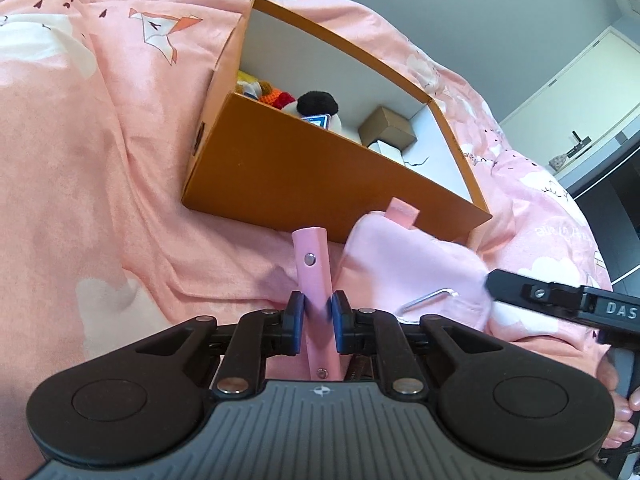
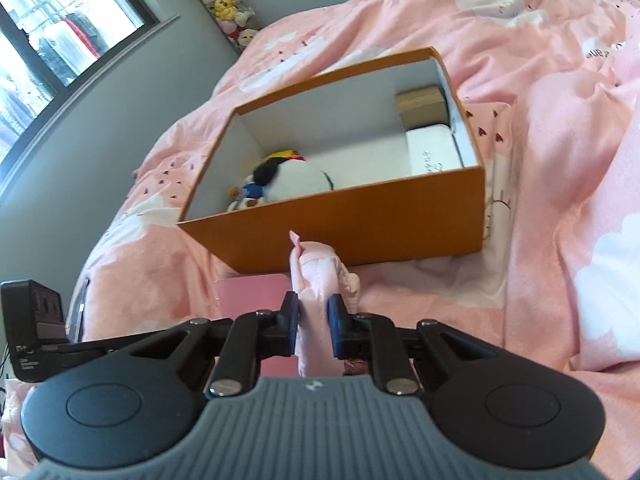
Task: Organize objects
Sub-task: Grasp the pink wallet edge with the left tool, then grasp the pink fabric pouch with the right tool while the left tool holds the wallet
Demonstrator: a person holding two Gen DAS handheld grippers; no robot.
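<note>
Lifting a pink pouch (image 1: 408, 264) toward the orange box (image 1: 320, 176).
Left gripper (image 1: 318, 312) pinched its strap (image 1: 312, 276), right gripper (image 2: 313, 316) clamped the padded edge, probably to carry it level.

A bed (image 2: 560, 128) covered with a rumpled pink quilt (image 1: 100, 168), printed with white clouds and origami foxes, carries everything. An open orange cardboard box (image 2: 360, 224) with white inner walls sits directly on the quilt, pressing into the soft folds around it.

Pink pouch (image 1: 404, 268) before open orange box (image 1: 320, 176).
</note>
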